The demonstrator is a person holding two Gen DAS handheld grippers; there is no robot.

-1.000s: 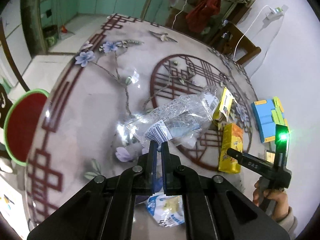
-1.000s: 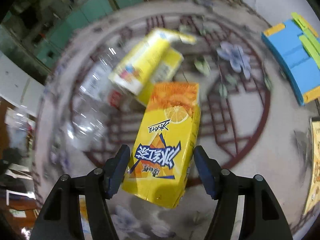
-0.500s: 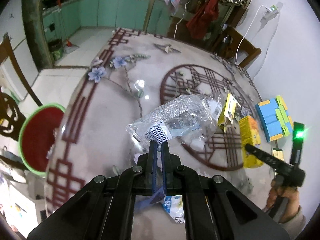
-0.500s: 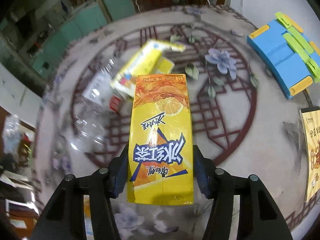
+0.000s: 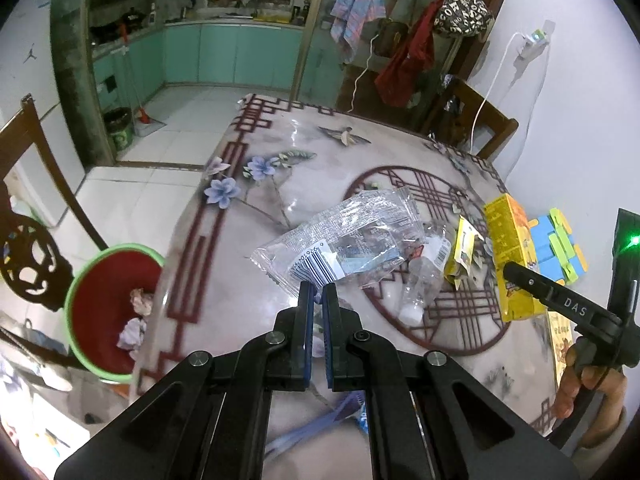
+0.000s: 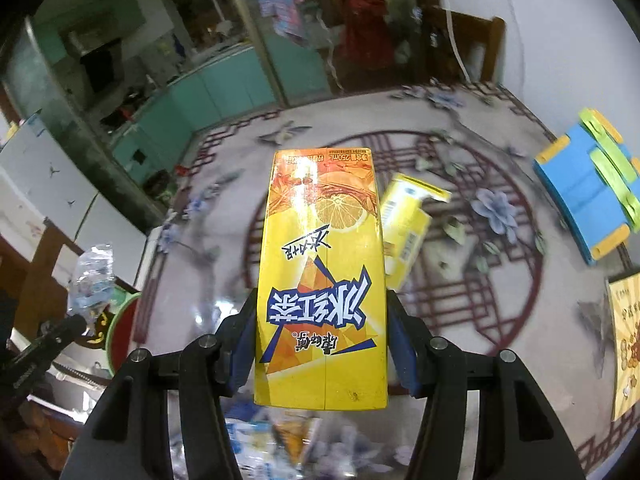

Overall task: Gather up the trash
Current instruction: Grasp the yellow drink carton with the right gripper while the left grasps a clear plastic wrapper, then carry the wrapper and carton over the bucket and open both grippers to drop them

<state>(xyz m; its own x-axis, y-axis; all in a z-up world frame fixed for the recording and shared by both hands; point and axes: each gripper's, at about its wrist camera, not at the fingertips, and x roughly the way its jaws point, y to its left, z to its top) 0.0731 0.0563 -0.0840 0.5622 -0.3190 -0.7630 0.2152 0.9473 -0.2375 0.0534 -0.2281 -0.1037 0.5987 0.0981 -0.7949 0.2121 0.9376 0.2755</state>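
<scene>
My left gripper is shut on the edge of a clear plastic wrapper and holds it above the table. My right gripper is shut on a yellow-orange iced-tea carton, lifted off the table; the carton also shows in the left wrist view. A torn yellow carton and a clear plastic bottle lie on the table. A red bin with a green rim stands on the floor left of the table with crumpled paper inside.
A blue and green block set lies at the table's right edge. A yellow printed card lies near the right front. More wrappers lie under the right gripper. Wooden chairs stand around the table.
Both grippers have risen. The wrapper and the carton have lifted off the table, and the left gripper has shifted toward the bin side. The right gripper closed onto the carton.
</scene>
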